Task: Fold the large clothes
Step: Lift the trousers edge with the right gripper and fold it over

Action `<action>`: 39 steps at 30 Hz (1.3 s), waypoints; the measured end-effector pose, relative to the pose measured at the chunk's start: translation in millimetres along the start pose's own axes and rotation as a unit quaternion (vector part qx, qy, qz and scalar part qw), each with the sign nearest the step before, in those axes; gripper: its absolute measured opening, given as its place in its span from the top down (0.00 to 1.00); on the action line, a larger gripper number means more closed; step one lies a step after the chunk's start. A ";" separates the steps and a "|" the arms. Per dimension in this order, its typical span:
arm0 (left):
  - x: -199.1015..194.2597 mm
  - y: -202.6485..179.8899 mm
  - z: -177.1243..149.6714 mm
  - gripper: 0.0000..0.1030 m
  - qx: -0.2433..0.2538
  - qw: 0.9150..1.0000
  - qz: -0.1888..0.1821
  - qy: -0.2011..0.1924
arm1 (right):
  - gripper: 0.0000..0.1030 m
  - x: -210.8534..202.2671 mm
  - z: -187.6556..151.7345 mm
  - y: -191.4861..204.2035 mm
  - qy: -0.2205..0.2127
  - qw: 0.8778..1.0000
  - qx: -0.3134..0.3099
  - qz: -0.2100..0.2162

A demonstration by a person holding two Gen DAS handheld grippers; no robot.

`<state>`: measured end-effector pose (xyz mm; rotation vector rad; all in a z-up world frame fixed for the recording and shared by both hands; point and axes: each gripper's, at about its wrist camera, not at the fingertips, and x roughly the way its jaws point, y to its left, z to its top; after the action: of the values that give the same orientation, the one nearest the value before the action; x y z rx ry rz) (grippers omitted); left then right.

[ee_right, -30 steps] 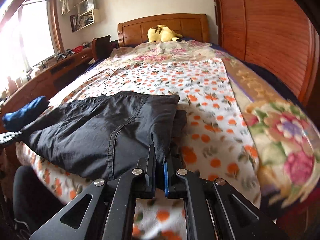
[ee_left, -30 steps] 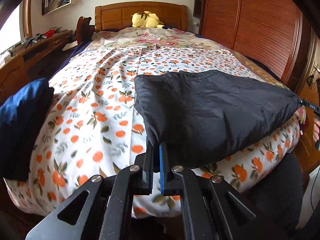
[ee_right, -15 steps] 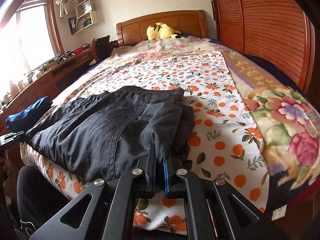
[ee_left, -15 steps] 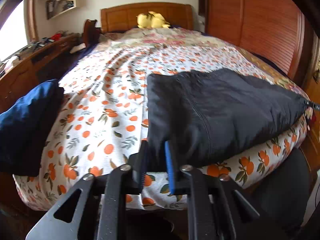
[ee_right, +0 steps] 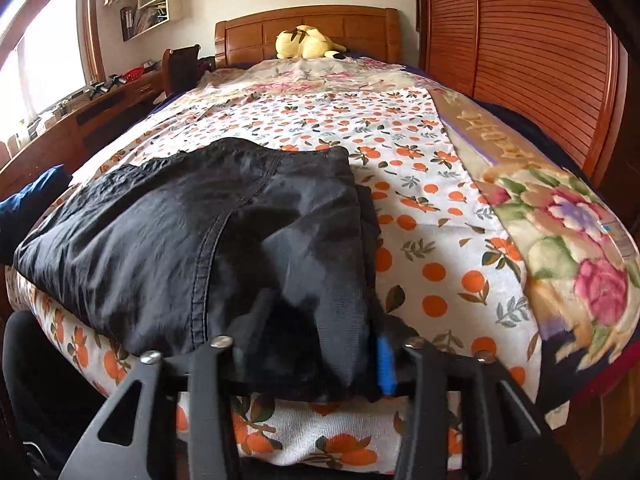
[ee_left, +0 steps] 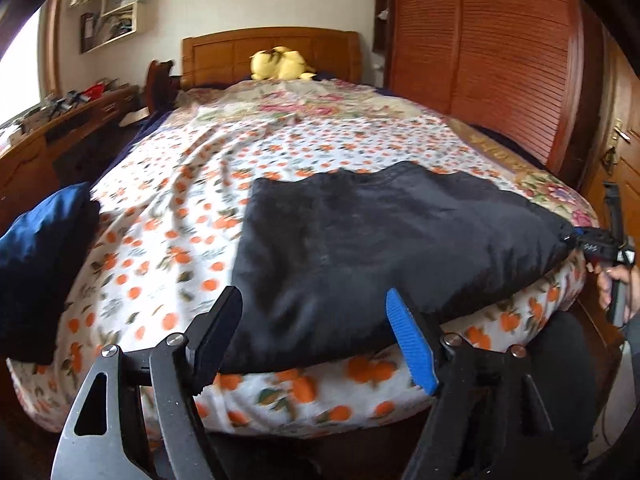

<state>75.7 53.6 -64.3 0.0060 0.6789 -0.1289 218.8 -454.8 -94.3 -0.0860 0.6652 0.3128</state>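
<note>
The black pants lie folded over on the bed, near its front edge. The left gripper is wide open and holds nothing; the pants' corner sits just past its fingers. The right gripper looks spread apart too, with cloth bunched between its fingers, but it is hard to tell if it pinches it. One fold looks done. The pants are still wide, so more folds seem left.

no readable text anywhere
</note>
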 end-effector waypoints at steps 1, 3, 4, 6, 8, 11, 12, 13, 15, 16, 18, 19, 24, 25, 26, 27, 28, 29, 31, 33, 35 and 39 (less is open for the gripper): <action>4.1 -9.2 3.3 0.27 0.004 1.000 -0.009 -0.002 | 0.48 1.7 -1.6 0.0 0.003 1.000 0.000 -0.003; 12.6 -24.6 8.8 0.27 0.012 1.000 -0.023 -0.006 | 0.44 5.9 -5.5 -0.4 0.009 1.000 0.003 -0.006; 15.9 -30.0 10.5 0.27 0.015 0.999 -0.027 -0.007 | 0.44 7.2 -7.1 -1.4 0.012 1.000 0.009 -0.001; 26.7 -43.7 16.0 0.27 0.021 0.999 -0.036 -0.005 | 0.44 9.8 -9.2 -5.8 0.012 0.999 0.032 0.014; 39.6 -57.7 21.9 0.27 0.027 0.998 -0.050 0.002 | 0.44 10.7 -11.0 -10.2 0.008 0.998 0.048 0.026; 51.7 -71.6 28.0 0.27 0.034 0.998 -0.056 0.006 | 0.44 11.2 -14.6 -13.3 0.003 0.998 0.060 0.038; 55.5 -76.5 29.7 0.27 0.036 0.998 -0.057 0.007 | 0.44 11.2 -15.9 -14.4 0.002 0.997 0.063 0.040; 58.9 -80.9 31.7 0.27 0.037 0.998 -0.058 0.008 | 0.44 11.0 -16.6 -15.4 0.001 0.997 0.067 0.044; 63.4 -87.5 33.7 0.27 0.039 0.997 -0.060 0.009 | 0.44 11.6 -18.0 -17.7 0.000 0.996 0.070 0.048; 66.8 -91.3 34.4 0.27 0.040 0.997 -0.061 0.010 | 0.44 11.6 -18.3 -18.3 0.000 0.996 0.071 0.049; 73.1 -97.2 34.6 0.27 0.040 0.997 -0.063 0.016 | 0.44 10.9 -20.0 -17.2 0.000 0.996 0.070 0.048; 75.6 -99.7 34.8 0.27 0.041 0.997 -0.064 0.018 | 0.44 10.5 -20.2 -17.2 0.000 0.996 0.071 0.048; 89.8 -111.6 31.6 0.27 0.050 0.996 -0.066 0.033 | 0.44 11.8 -21.3 -17.2 0.001 0.995 0.083 0.051; 93.4 -113.9 30.2 0.27 0.053 0.995 -0.069 0.038 | 0.44 12.5 -21.5 -17.1 0.001 0.995 0.086 0.051; 97.3 -115.5 29.2 0.27 0.055 0.995 -0.069 0.044 | 0.44 12.9 -21.2 -16.9 0.002 0.995 0.089 0.052; 101.1 -117.2 27.1 0.27 0.058 0.995 -0.064 0.048 | 0.46 13.4 -20.8 -16.9 0.002 0.994 0.091 0.053; 102.5 -118.0 26.0 0.27 0.060 0.995 -0.064 0.048 | 0.49 14.0 -20.3 -16.9 0.003 0.994 0.092 0.054; 103.8 -119.2 25.6 0.27 0.060 0.995 -0.064 0.047 | 0.58 14.2 -20.0 -15.7 0.003 0.994 0.092 0.061; 106.4 -118.8 24.4 0.26 0.056 0.995 -0.065 0.048 | 0.74 14.3 -19.0 -13.9 0.004 0.992 0.090 0.084; 110.3 -118.3 22.4 0.26 0.053 0.995 -0.066 0.056 | 0.87 11.9 -15.9 -11.7 0.003 0.993 0.080 0.084; 118.3 -120.8 18.8 0.25 0.061 0.993 -0.066 0.073 | 0.92 5.0 -9.0 -11.8 -0.008 0.993 0.076 0.088; 123.4 -123.4 14.2 0.25 0.076 0.992 -0.060 0.075 | 0.94 -21.7 12.5 -10.9 -0.054 0.989 0.079 0.113</action>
<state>164.7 -84.0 -126.1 0.1226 0.8175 -0.2990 213.5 -468.6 -71.3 0.1586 0.5909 0.4771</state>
